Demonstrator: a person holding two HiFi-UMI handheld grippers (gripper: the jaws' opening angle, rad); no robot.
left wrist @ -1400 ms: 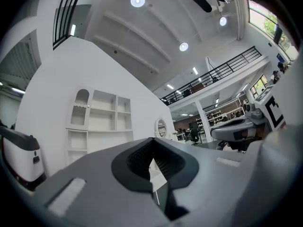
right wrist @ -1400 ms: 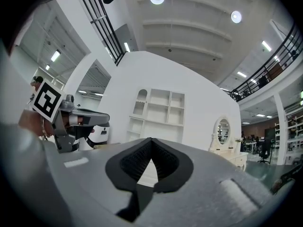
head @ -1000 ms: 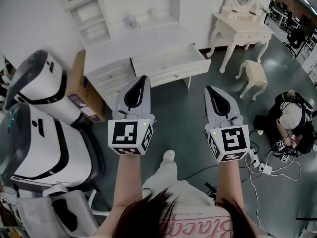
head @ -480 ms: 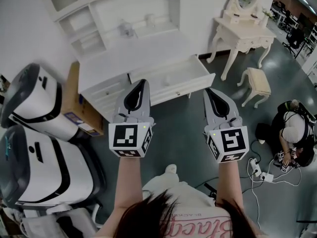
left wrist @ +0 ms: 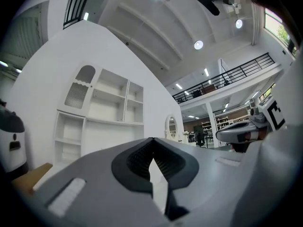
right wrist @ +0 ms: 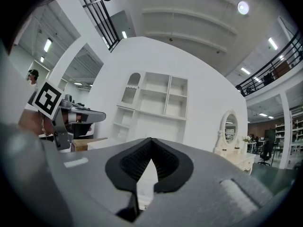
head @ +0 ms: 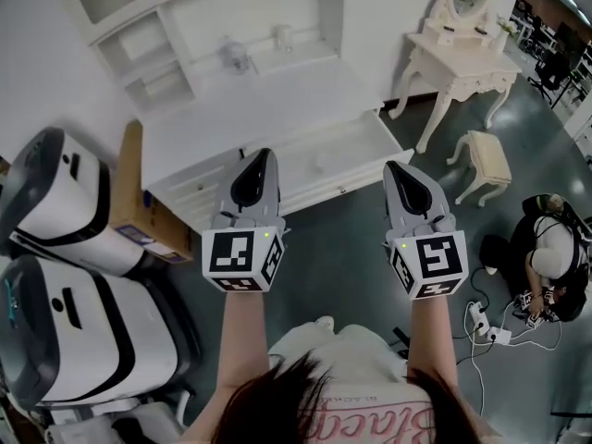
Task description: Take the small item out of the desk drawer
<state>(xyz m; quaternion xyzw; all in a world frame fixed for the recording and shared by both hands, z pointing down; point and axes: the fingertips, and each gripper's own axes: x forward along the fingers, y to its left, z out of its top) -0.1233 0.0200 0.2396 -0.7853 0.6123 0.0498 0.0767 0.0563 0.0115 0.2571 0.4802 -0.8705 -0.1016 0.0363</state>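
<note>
Arms point(head: 242, 340) outstretched: left tool point(head: 265, 154), right tool point(head: 394, 166)

1. left gripper point(head: 263, 154) and right gripper point(head: 394, 166): smooth grey tapered shells, each with a black teardrop recess on top.
2. marker cubes point(head: 242, 259): white, printed with black square patterns (a tiny green dot on the upper face).
3. pads point(left wrist: 137, 160): black, finely ribbed.
4. hair point(head: 277, 398): dark.
5. top point(head: 370, 416): white with pink lettering.

**Hard to See**

A tiny pale thing point(head: 320, 162) lies in the open drawer point(head: 365, 137). It is too small to tell what it is. The left gripper point(head: 265, 154) covers the drawer's left end. The big white machines point(head: 65, 178) are cut off at the left edge.
</note>
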